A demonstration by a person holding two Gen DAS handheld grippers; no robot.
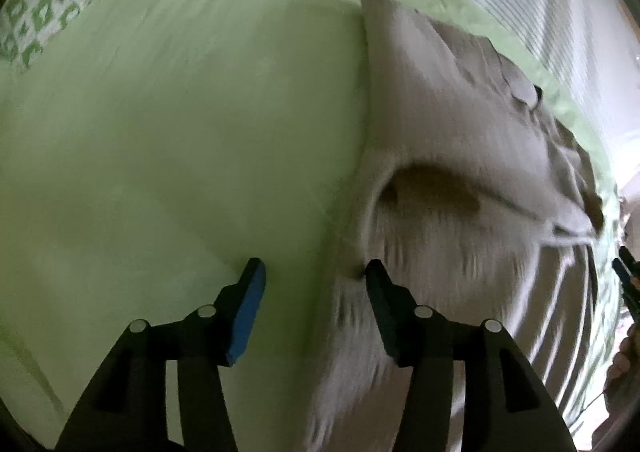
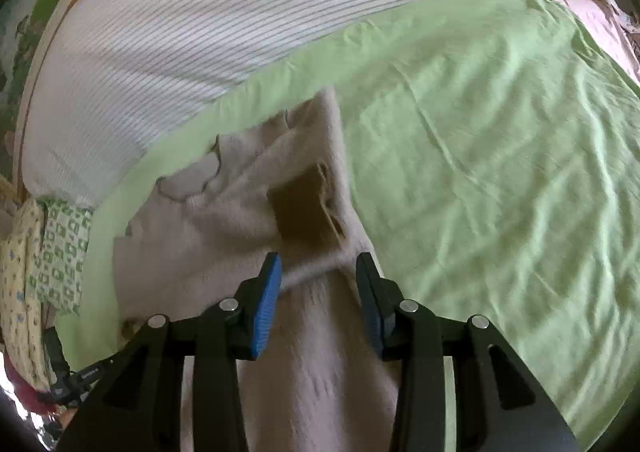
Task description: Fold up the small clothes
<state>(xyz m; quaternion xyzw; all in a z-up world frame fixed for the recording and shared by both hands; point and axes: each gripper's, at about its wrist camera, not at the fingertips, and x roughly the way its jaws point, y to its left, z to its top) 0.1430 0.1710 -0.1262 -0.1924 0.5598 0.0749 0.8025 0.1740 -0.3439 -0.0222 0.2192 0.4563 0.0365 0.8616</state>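
A small beige fuzzy garment (image 1: 452, 155) lies on the light green bed sheet (image 1: 180, 131). It has a brown patch (image 1: 432, 187) and pale appliqué shapes near its far end. My left gripper (image 1: 314, 272) is open over the garment's left edge, one finger on the sheet, one on the fabric. In the right wrist view the garment (image 2: 208, 236) lies under my right gripper (image 2: 318, 264), which is open with a raised fold of fabric between its fingers. The brown patch (image 2: 308, 211) sits just beyond them.
A white striped pillow or cover (image 2: 200, 23) lies along the far side of the bed. Green-patterned cloth (image 2: 60, 256) and a yellowish printed cloth (image 2: 18, 284) lie at the left edge. Green sheet (image 2: 500, 171) stretches to the right. The other gripper (image 1: 626, 280) shows at far right.
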